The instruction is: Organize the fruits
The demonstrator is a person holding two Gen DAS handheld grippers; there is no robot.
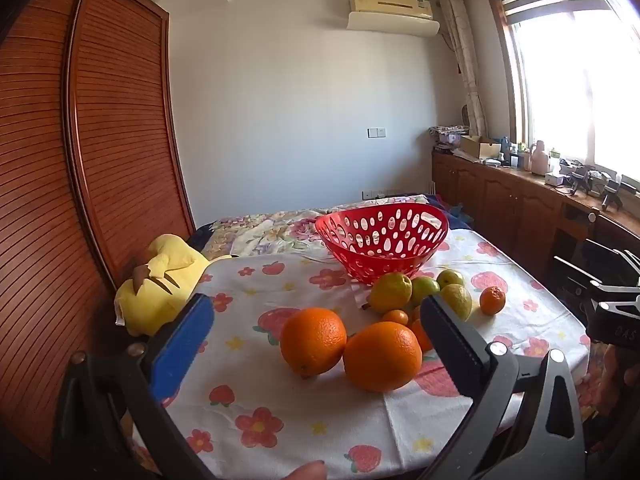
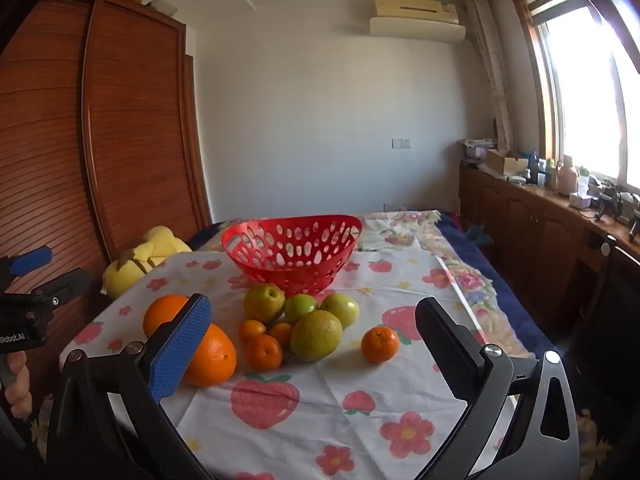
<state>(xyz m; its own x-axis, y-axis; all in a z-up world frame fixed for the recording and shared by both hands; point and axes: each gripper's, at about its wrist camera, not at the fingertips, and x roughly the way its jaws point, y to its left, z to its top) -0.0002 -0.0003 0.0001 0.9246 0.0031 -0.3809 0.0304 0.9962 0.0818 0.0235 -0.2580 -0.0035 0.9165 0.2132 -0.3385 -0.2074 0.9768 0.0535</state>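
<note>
Both claws, left gripper (image 1: 316, 344) and right gripper (image 2: 312, 344), are held wide open and empty before oranges (image 1: 313, 340) and a red basket (image 1: 382, 246).

Surface: bed (image 2: 516, 312) covered by a strawberry-print cloth (image 2: 320, 412).
Ahead of the tongs, a red basket (image 2: 292, 252) is set; oranges (image 1: 348, 344), green fruits (image 2: 308, 316), mandarins (image 2: 380, 344) are clustered nearer; a yellow plush toy (image 1: 160, 280) lies left.

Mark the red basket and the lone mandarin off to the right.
red basket (image 2: 256, 268), right wrist view, front wall.
lone mandarin (image 2: 380, 344), right wrist view, middle of its peel.
</note>
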